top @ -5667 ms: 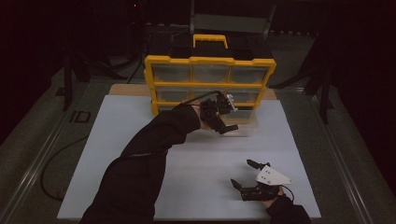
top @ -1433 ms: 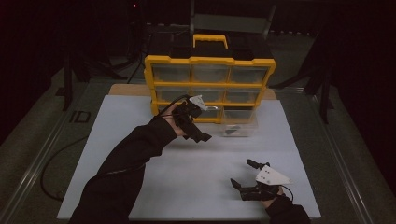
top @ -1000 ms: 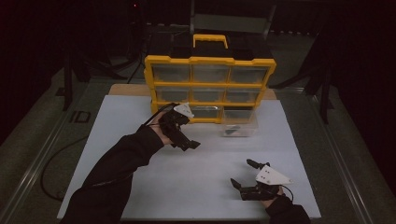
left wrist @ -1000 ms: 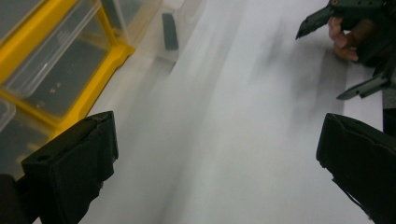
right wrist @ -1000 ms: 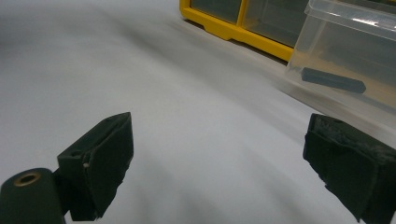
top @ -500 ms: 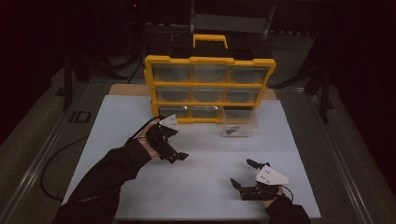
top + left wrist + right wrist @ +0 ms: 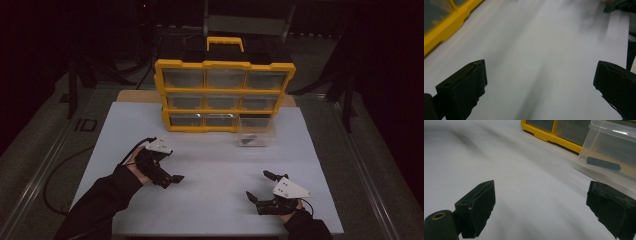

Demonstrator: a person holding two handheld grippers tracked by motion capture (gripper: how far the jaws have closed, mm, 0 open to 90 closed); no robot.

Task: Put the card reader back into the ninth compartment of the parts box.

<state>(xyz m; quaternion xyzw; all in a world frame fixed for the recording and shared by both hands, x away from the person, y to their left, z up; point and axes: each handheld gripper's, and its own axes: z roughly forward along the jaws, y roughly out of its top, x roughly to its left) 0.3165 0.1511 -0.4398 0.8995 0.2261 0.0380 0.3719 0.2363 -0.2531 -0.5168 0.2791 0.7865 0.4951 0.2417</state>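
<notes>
Both the left gripper (image 7: 172,178) and right gripper (image 7: 257,187) hover empty with jaws apart, so the clear drawer (image 7: 256,132), ahead of the right one, could get knocked.

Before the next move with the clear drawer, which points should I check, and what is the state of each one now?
1. Left gripper empty, jaws apart: ok.
2. Right gripper empty, jaws apart: ok.
3. Clear drawer pulled out of the yellow organizer, standing on the white table: ok.
4. Dark flat piece lying inside the drawer: ok.
5. Bare table between the right gripper and the drawer: ok.
6. What the closed drawers hold: cannot tell.
</notes>
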